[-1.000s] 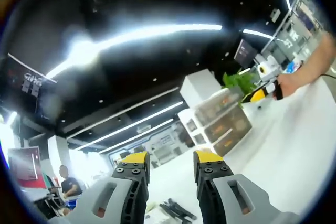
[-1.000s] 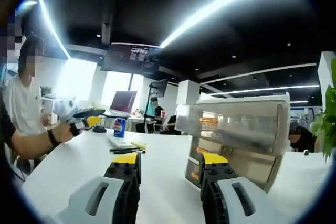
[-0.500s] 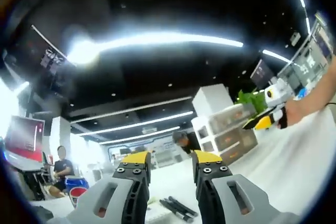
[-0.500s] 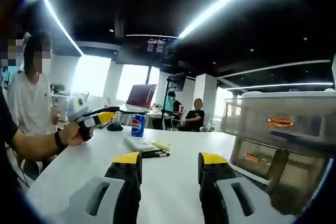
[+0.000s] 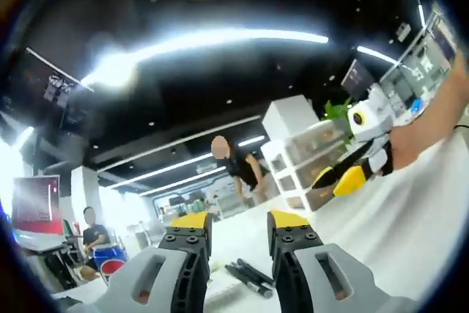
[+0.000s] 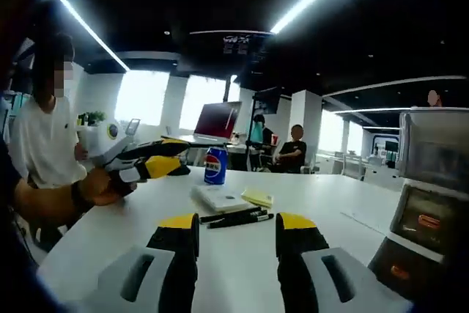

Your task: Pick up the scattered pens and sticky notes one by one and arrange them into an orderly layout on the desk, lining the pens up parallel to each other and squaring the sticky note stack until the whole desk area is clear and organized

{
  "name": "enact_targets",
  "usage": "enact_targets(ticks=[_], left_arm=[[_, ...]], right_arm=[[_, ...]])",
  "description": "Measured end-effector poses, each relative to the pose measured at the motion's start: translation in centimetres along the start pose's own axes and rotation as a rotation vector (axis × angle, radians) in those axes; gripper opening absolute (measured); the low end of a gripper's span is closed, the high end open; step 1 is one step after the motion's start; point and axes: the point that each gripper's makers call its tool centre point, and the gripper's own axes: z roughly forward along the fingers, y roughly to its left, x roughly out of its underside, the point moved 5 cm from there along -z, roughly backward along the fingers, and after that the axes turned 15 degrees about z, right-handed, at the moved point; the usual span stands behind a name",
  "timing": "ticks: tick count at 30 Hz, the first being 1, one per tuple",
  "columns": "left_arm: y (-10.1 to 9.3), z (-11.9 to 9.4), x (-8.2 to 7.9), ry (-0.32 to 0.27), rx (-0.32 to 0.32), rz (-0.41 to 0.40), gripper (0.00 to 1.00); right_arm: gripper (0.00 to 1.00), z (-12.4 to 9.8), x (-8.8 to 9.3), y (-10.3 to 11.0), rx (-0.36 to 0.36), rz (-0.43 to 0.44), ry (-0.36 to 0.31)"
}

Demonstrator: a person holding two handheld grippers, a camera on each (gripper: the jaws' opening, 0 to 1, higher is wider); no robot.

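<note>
Several black pens (image 6: 236,218) lie loosely side by side on the white desk (image 6: 110,232), just beyond my right gripper (image 6: 237,223), which is open and holds nothing. Behind the pens sit a yellow sticky note pad (image 6: 258,197) and a white pad (image 6: 218,197). A hand holds my left gripper (image 6: 150,163) above the desk at the left. In the left gripper view the same pens (image 5: 249,278) lie low between the jaws of my left gripper (image 5: 238,219), open and holding nothing. The right gripper (image 5: 352,174) hangs over the desk (image 5: 410,210) at the right.
A blue soda can (image 6: 215,166) stands behind the pads, with a laptop (image 6: 216,121) further back. A clear drawer unit (image 6: 432,181) stands at the desk's right end, and shows (image 5: 315,152) beside a green plant (image 5: 337,111). A person in white (image 6: 40,144) stands at the left.
Both cameras have swung. The right gripper view has turned left, so the drawer unit sits at its edge and the pens lie nearer. The right gripper looms larger in the left gripper view.
</note>
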Motion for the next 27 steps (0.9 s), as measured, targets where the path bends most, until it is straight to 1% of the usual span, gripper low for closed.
enact_targets(ticks=[2,4,6,8,9,12,13,16,19,20,21,22,23,25,27], left_arm=[[-0.2,0.1,0.0,-0.006,0.018,-0.007,0.31],[-0.2,0.1,-0.1,-0.011,0.022,-0.003,0.31],[-0.2,0.1,0.0,-0.011,0.021,-0.002,0.31],[0.2,0.1,0.2,-0.004,0.004,-0.013,0.31],[0.2,0.0,0.2,-0.003,0.002,-0.014,0.31],[0.5,0.0,0.4,0.002,-0.011,-0.032,0.31],[0.6,0.0,0.6,0.017,-0.018,-0.032,0.31],[0.7,0.0,0.8,0.032,-0.025,-0.027,0.3],[0.8,0.1,1.2,0.048,-0.023,-0.035,0.31],[0.7,0.0,1.1,0.046,-0.021,-0.034,0.31],[0.6,0.1,1.1,0.043,-0.019,-0.031,0.3],[0.6,0.1,1.0,0.043,-0.018,-0.03,0.3],[0.6,0.1,1.1,0.043,-0.016,-0.029,0.3],[0.5,0.2,1.1,0.048,-0.012,-0.029,0.3],[0.5,0.2,1.2,0.05,-0.01,-0.03,0.3]], right_arm=[[0.44,0.9,0.3,0.0,0.0,0.008,0.019],[0.43,1.7,0.7,-0.1,0.015,0.035,0.059],[0.43,2.2,0.6,-0.4,0.033,0.047,0.069],[0.43,3.6,0.2,-1.1,0.081,0.1,0.08],[0.43,3.8,0.1,-1.2,0.088,0.108,0.08],[0.43,5.8,-0.2,-1.9,0.14,0.157,0.087],[0.43,6.6,0.0,-2.0,0.159,0.153,0.1],[0.41,7.1,0.4,-2.3,0.19,0.145,0.134],[0.42,9.7,1.3,-2.1,0.205,0.153,0.189],[0.42,10.2,1.5,-2.1,0.214,0.15,0.206],[0.42,10.8,1.8,-2.2,0.235,0.135,0.238],[0.41,11.1,1.9,-2.2,0.24,0.138,0.246],[0.41,11.6,2.5,-2.2,0.249,0.146,0.288],[0.38,12.3,3.0,-2.2,0.266,0.142,0.326],[0.36,12.8,3.2,-2.2,0.275,0.13,0.341]])
